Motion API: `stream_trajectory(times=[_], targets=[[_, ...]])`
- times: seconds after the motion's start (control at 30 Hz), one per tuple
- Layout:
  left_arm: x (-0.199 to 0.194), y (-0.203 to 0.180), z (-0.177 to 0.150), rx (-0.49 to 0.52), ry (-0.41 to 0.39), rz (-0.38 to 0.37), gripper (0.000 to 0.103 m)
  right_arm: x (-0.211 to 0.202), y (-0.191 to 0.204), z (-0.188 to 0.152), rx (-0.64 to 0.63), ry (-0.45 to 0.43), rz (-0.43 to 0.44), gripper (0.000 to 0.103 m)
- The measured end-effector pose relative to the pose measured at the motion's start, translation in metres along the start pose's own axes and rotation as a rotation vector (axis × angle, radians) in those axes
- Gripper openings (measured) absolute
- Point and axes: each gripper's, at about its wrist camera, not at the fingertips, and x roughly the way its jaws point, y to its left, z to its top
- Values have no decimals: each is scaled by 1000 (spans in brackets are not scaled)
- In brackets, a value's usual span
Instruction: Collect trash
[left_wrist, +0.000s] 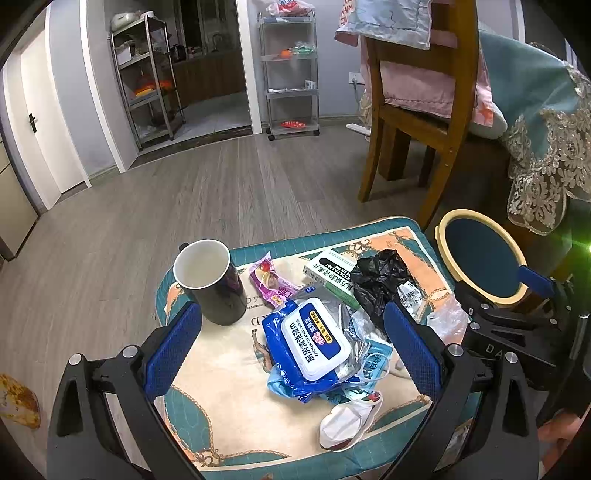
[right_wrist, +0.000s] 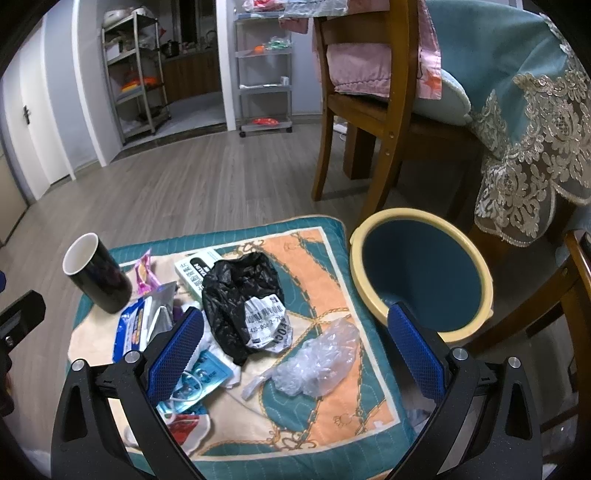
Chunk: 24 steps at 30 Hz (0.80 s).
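Note:
Trash lies on a patterned cushion (left_wrist: 221, 417): a blue wet-wipe pack (left_wrist: 310, 343), a black plastic bag (left_wrist: 376, 284), a green-white box (left_wrist: 328, 271), a pink wrapper (left_wrist: 267, 282), a white mask (left_wrist: 347, 424). My left gripper (left_wrist: 291, 339) is open above the wipe pack, holding nothing. In the right wrist view my right gripper (right_wrist: 295, 343) is open over the black bag (right_wrist: 240, 295) and a clear crumpled bag (right_wrist: 317, 362). A yellow-rimmed blue bin (right_wrist: 421, 273) stands right of the cushion and also shows in the left wrist view (left_wrist: 480, 258).
A black mug (left_wrist: 210, 280) stands upright at the cushion's left, also in the right wrist view (right_wrist: 98, 273). A wooden chair (left_wrist: 417, 110) and a lace-covered table (right_wrist: 524, 110) stand behind the bin. Shelves (left_wrist: 147, 74) line the far wall.

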Motion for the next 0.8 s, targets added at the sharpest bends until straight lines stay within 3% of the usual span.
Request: stream_trajectory(times=[0.8], targets=[[3, 1, -1, 4, 10, 18, 97, 2, -1, -2, 3, 14, -9, 99]])
